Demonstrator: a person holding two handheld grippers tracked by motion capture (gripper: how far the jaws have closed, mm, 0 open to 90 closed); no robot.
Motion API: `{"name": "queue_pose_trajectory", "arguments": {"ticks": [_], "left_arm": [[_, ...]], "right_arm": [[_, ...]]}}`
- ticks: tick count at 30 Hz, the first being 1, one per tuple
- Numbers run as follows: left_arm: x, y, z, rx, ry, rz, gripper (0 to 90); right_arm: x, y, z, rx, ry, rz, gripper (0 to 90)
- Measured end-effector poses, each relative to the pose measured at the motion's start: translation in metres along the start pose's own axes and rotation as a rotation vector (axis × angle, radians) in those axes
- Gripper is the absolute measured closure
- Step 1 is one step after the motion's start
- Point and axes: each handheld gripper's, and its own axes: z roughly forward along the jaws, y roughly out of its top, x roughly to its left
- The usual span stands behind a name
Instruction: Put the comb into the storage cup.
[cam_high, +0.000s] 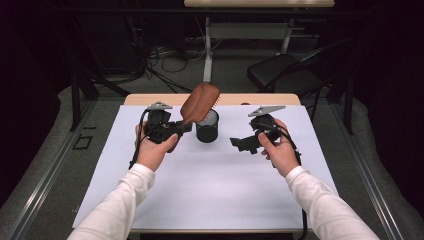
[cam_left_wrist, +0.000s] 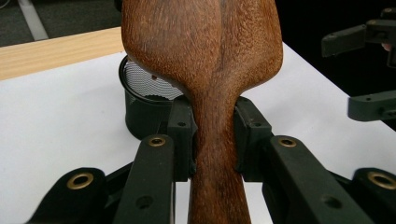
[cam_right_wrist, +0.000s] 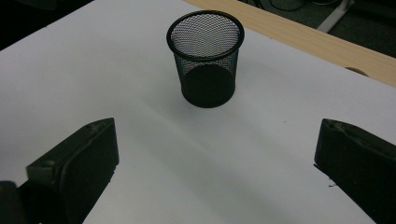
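Observation:
My left gripper is shut on the narrow neck of a brown wooden hairbrush, which tilts up and to the right so its head hangs over the black mesh cup. In the left gripper view both pads press the hairbrush at its handle, with the mesh cup just behind the left gripper. To the right of the cup, my right gripper is open and holds nothing. Its jaws stand wide apart in the right gripper view, where the right gripper points at the cup from a short way off.
A white sheet covers the wooden table. Beyond the table's far edge stand a black chair, a second table's leg and cables on the floor. The right gripper also appears at the right edge of the left gripper view.

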Motion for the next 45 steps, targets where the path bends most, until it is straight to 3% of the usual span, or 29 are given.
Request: {"name": "queue_pose_trajectory", "arguments": {"ticks": [9,28,45], "left_arm": [[-0.002,0.003,0.006,-0.013,-0.006,-0.001,71.8],[-0.005,0.006,0.02,-0.033,0.0,0.004,71.8],[-0.008,0.004,0.027,-0.046,-0.006,0.006,71.5]], "right_arm": [[-0.003,0.015,0.009,0.002,-0.014,0.017,0.0],[-0.007,0.052,0.011,0.003,0.006,0.07,0.0],[-0.012,0.069,0.013,-0.017,0.01,0.128,0.0]]}}
